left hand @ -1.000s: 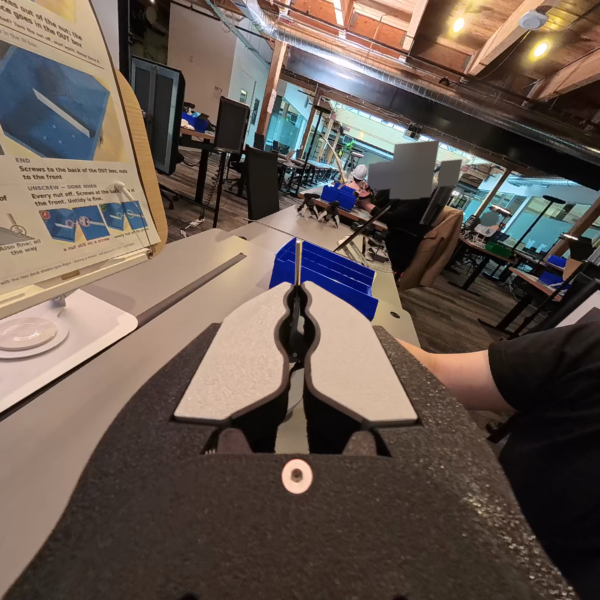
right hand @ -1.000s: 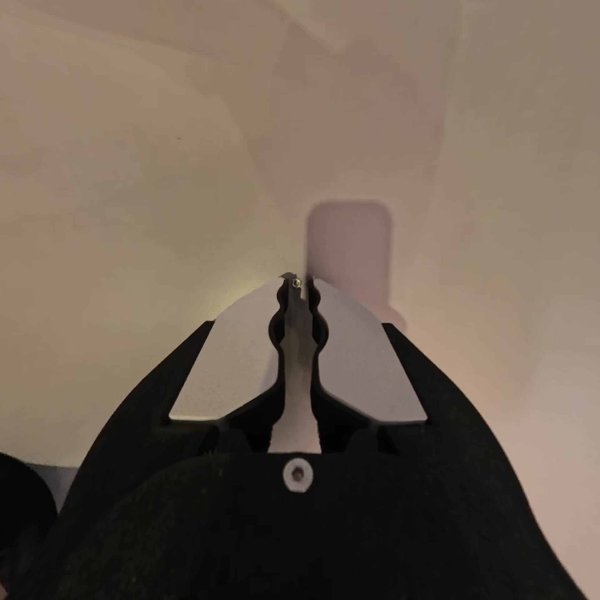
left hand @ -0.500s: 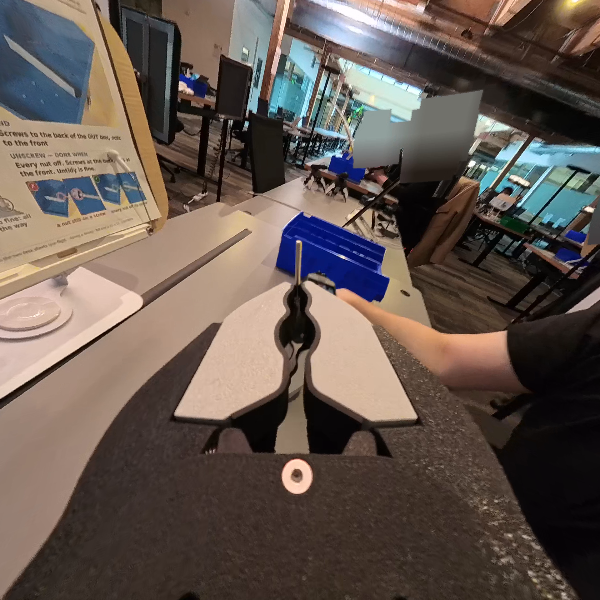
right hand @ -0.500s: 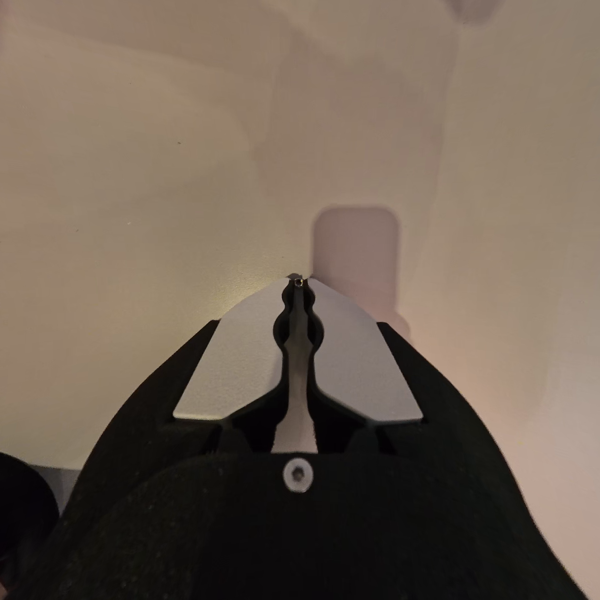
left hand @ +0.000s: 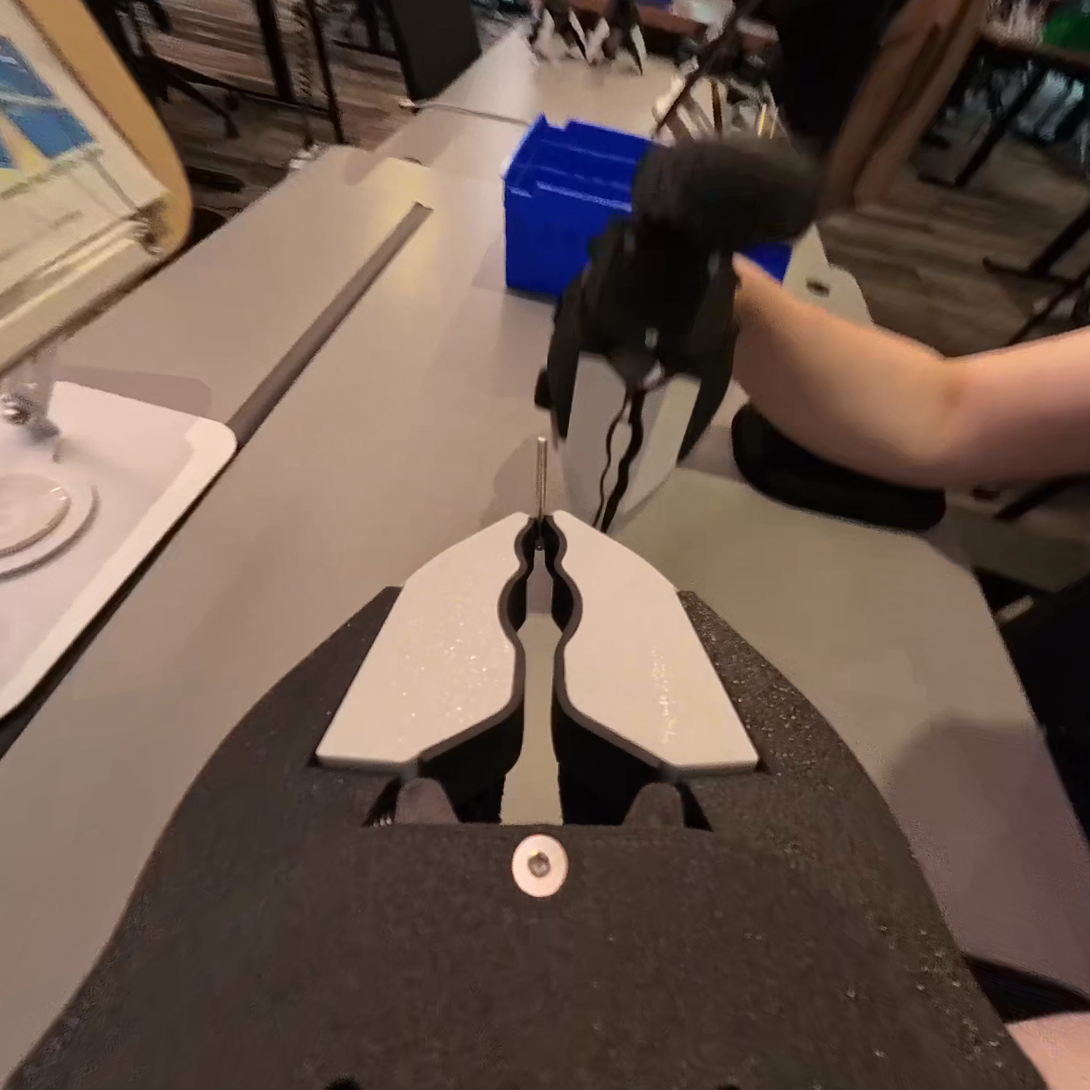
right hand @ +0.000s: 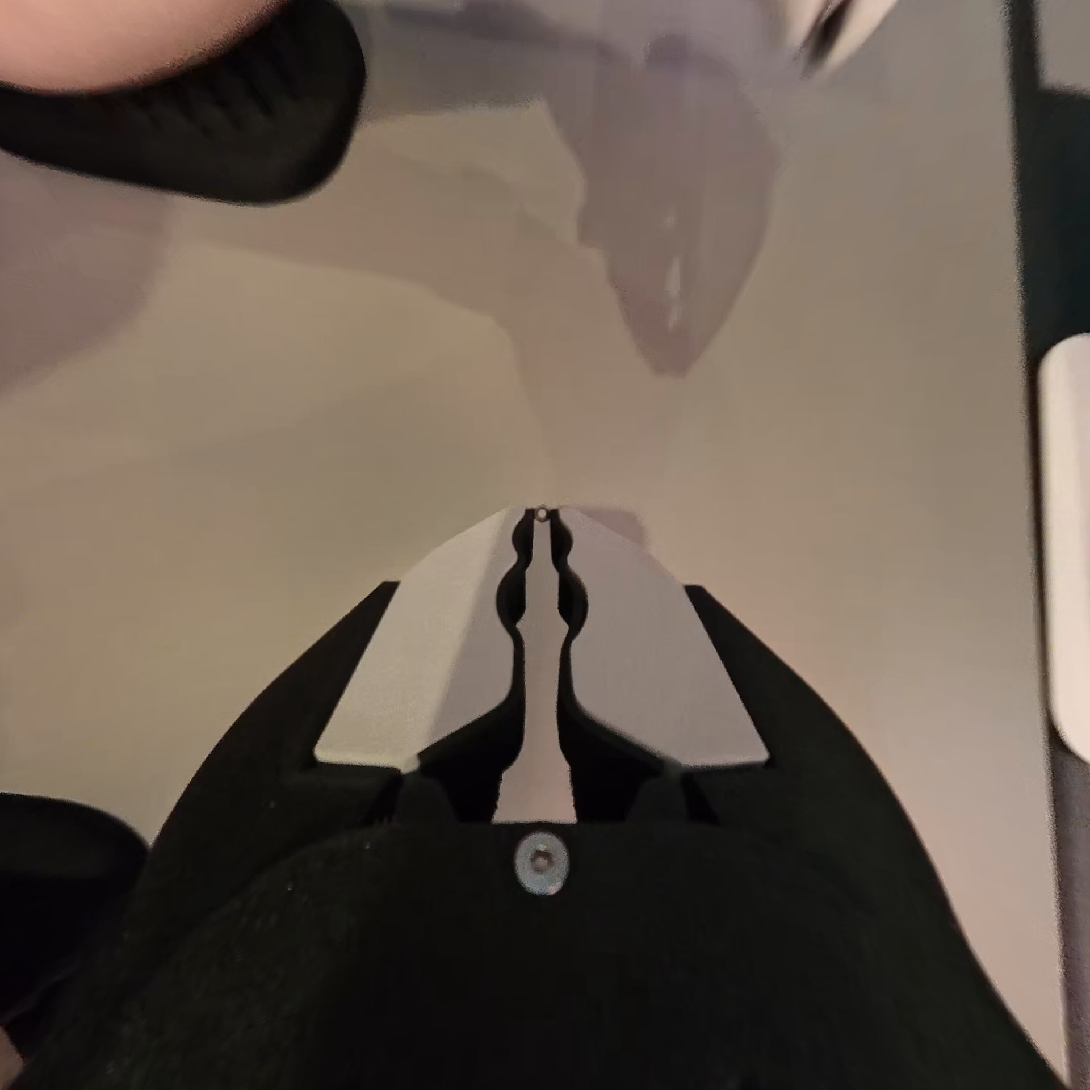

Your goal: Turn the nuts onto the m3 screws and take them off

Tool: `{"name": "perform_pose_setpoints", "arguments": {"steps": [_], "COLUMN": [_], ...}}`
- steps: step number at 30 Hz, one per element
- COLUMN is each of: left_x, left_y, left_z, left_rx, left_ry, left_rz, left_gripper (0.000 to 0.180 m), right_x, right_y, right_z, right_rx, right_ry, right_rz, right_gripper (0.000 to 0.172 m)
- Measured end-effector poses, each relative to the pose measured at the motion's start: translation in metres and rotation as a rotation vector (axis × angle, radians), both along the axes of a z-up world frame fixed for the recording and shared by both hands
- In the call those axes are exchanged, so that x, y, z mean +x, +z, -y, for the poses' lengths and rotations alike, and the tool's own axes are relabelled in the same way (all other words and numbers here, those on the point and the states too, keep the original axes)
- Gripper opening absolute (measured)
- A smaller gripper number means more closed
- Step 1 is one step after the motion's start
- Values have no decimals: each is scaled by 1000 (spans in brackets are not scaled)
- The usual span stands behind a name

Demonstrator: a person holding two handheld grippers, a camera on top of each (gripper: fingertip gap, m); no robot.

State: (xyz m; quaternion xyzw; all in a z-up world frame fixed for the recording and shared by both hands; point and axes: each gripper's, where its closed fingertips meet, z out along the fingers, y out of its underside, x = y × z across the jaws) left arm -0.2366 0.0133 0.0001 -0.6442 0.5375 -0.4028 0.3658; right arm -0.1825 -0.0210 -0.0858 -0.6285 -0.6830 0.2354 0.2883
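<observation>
Stretching away from the near edge, a grey tabletop (left hand: 330, 448) is seen with open surface on the left of the left gripper (left hand: 540, 519), bounded at the far left by a white rounded tray (left hand: 177, 448) and crossed by a dark groove (left hand: 330, 330) running to the far side. A blue bin (left hand: 554, 194) is set at the far end of the table, near its right edge. Between bin and near gripper the room is taken up by the right gripper (left hand: 607, 519), which is tilted down toward the table, with a forearm (left hand: 885, 401) behind it on the right.

The left gripper's jaws are pressed together on a thin silver threaded screw (left hand: 540, 478), which is pinched at its lower end and stands out straight beyond the fingertips, its free tip just beside the right gripper's near finger.

In the right wrist view the right gripper (right hand: 541, 514) is held above bare tabletop (right hand: 295, 472), and a tiny metal hex nut (right hand: 541, 514) is pinched at the very tips of its jaws. A dark table edge (right hand: 1026, 295) runs along the right.
</observation>
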Motion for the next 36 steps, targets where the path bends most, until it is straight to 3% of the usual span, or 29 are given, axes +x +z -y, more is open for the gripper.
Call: {"name": "perform_pose_setpoints", "arguments": {"steps": [4,11,36], "left_x": [11,38,45], "left_y": [-31,-34,-29], "left_z": [14,28,47], "left_rx": [43,92,197], "left_ry": [-103,-192,-264], "left_rz": [-144,-139,-187], "left_gripper": [2,2,3], "right_x": [6,6,-5], "right_y": [47,92,85], "right_z": [6,12,15], "right_rx": [77,209,219], "right_ry": [-2,-1,27], "right_rz": [-137,-280,-245], "right_gripper": [5,5,5]}}
